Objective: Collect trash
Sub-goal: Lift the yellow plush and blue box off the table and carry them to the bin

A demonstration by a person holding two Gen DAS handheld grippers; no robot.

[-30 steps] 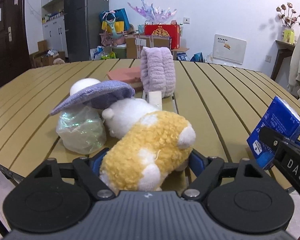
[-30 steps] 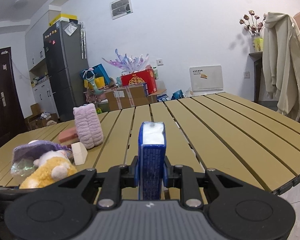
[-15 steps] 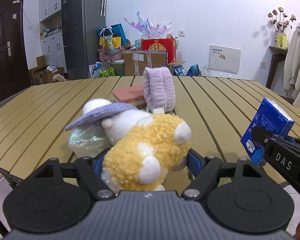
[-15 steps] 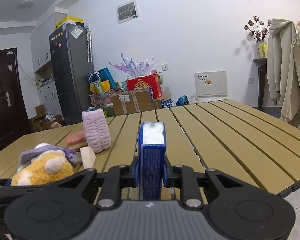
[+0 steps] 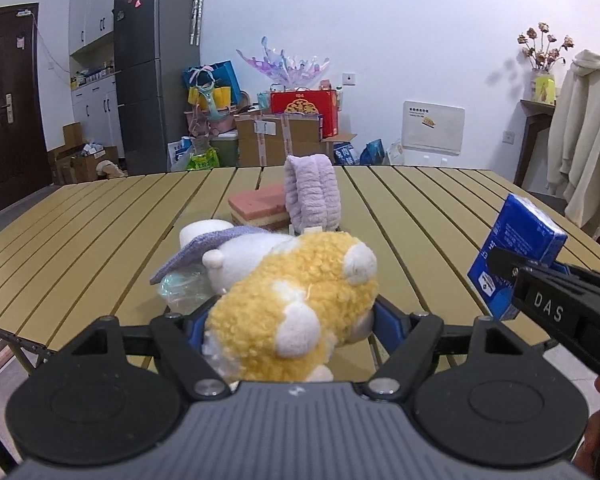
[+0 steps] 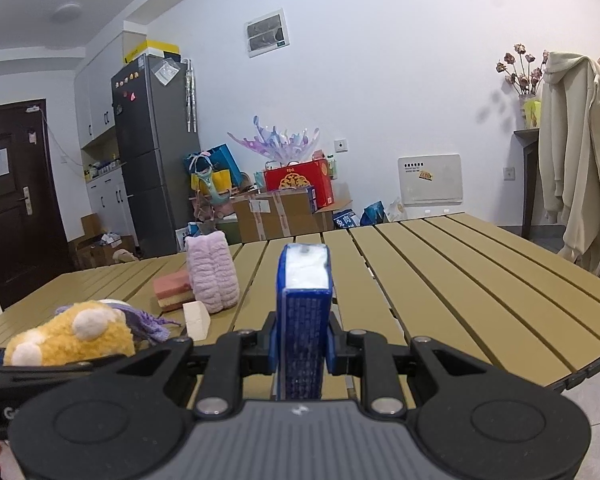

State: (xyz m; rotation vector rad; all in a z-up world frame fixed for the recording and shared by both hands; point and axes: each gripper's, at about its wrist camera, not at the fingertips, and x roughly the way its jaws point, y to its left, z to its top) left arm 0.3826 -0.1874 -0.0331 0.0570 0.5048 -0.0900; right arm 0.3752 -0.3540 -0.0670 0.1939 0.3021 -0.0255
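My left gripper (image 5: pixel 292 322) is shut on a yellow-and-white plush toy (image 5: pixel 300 300), its blue pads pressing the toy's sides just above the table's near edge. The same yellow plush (image 6: pixel 68 340) shows at the lower left of the right wrist view. My right gripper (image 6: pixel 302 344) is shut on a blue tissue pack (image 6: pixel 304 308), held on edge with its white top facing up. That blue tissue pack (image 5: pixel 520 248) hangs at the right of the left wrist view. A crumpled clear plastic bag (image 5: pixel 184 288) lies on the table behind the plush.
On the slatted yellow table (image 5: pixel 100 220) lie a white plush under a purple knitted cap (image 5: pixel 204 248), a pink sponge (image 5: pixel 260 208), a fluffy purple headband (image 5: pixel 310 192) and a white wedge (image 6: pixel 196 320). Boxes, a fridge and a hanging coat stand beyond the table.
Both grippers have risen and drawn back from the table with their loads. The yellow plush has lifted away from the white plush and the plastic bag.
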